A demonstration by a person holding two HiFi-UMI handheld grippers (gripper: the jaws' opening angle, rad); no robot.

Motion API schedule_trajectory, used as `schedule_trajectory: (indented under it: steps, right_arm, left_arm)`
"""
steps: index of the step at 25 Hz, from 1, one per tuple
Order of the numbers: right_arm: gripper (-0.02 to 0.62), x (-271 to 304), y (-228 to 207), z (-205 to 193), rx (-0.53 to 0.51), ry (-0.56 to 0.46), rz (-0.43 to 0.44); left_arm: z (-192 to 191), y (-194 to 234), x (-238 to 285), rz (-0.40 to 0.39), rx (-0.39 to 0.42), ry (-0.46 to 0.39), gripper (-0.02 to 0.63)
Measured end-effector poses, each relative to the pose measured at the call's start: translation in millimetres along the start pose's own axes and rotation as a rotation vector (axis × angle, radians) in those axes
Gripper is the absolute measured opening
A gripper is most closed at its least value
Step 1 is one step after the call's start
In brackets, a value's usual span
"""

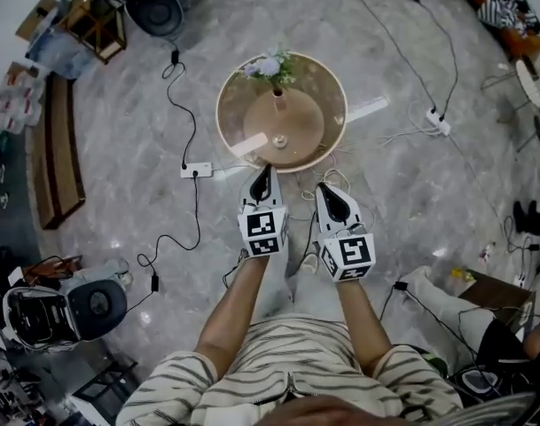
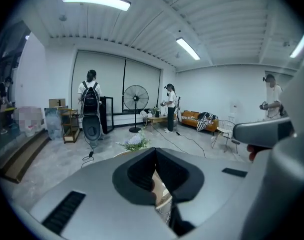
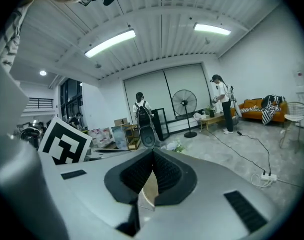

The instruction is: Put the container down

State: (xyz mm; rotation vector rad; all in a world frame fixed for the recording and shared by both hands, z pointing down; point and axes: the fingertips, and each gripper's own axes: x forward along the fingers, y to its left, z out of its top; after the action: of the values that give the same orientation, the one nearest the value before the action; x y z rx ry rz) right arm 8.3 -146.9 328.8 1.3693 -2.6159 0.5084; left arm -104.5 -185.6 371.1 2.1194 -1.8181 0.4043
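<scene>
Head view | left tongs [image 1: 264,170], right tongs [image 1: 328,190]: both closed, empty | flower vase [image 1: 287,122] on round counter [image 1: 222,118] | step: placement likely done | next: retreat clear.

A big open studio or lab hall rather than a home; a grey marbled floor [image 1: 119,220] crossed by loose cables [image 1: 197,207] and power strips [image 1: 197,169]; a white ribbed ceiling with strip lights [image 2: 96,0]; a pedestal fan [image 2: 136,100], an orange sofa [image 2: 190,117], a round table [image 1: 332,82]; several people [image 2: 91,91] standing about with gear.
</scene>
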Motion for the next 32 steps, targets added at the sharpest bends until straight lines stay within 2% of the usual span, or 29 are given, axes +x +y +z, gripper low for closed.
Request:
schedule_trajectory:
  steps: [9, 13, 22, 28, 32]
  right_arm:
    - [0.008, -51, 23, 52, 0.018, -0.072, 0.057]
    - [0.007, -58, 31, 65, 0.001, -0.094, 0.076]
    - [0.006, -85, 71, 112, -0.066, -0.149, 0.12]
    - [0.005, -87, 64, 105, -0.07, -0.168, 0.14]
    - [0.005, -60, 81, 97, -0.094, -0.174, 0.137]
  left_arm:
    - [57, -30, -86, -0.015, 0.006, -0.067, -0.002]
    - [68, -29, -110, -0.015, -0.007, -0.101, -0.002]
    - [103, -25, -171, -0.034, 0.026, -0.176, -0.002]
    - [101, -35, -171, -0.035, 0.016, -0.21, -0.002]
    - [92, -9, -161, -0.048, 0.002, -0.232, -0.002]
